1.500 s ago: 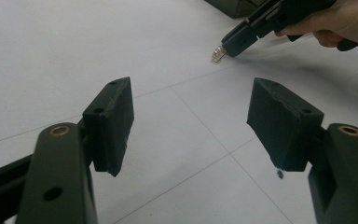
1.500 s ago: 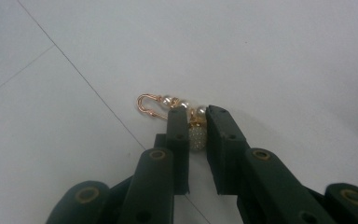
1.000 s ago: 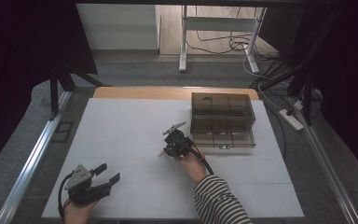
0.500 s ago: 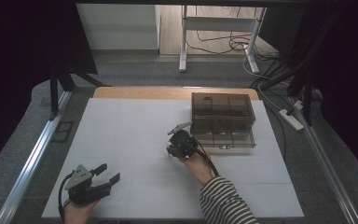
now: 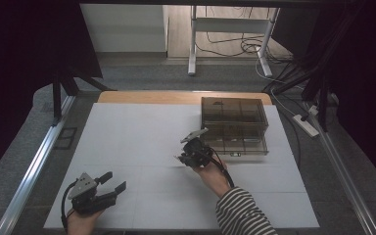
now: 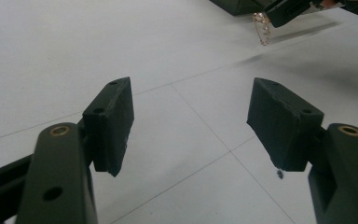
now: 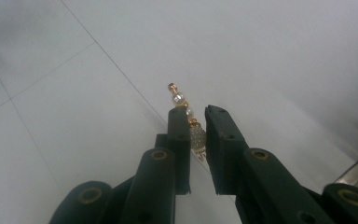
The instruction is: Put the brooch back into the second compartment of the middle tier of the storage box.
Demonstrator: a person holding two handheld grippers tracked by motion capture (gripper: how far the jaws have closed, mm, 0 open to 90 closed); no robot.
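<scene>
White boards cover the table (image 5: 127,132), which is ringed by dark curtains, grey carpet and trailing cables behind. Near the table's front left corner, the left gripper (image 5: 108,187) is held with its jaws spread wide and nothing between them. Just left of the smoky compartment box (image 5: 232,125), the right gripper (image 5: 188,152) is clamped on a gold pin (image 7: 190,126) strung with pearls and a studded bead, held clear of the table.

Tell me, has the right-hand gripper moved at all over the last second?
Yes. In the high view the right gripper has shifted toward the brown compartment box, closing part of the gap to its front left corner, jaws clamped on a beaded pin.
</scene>
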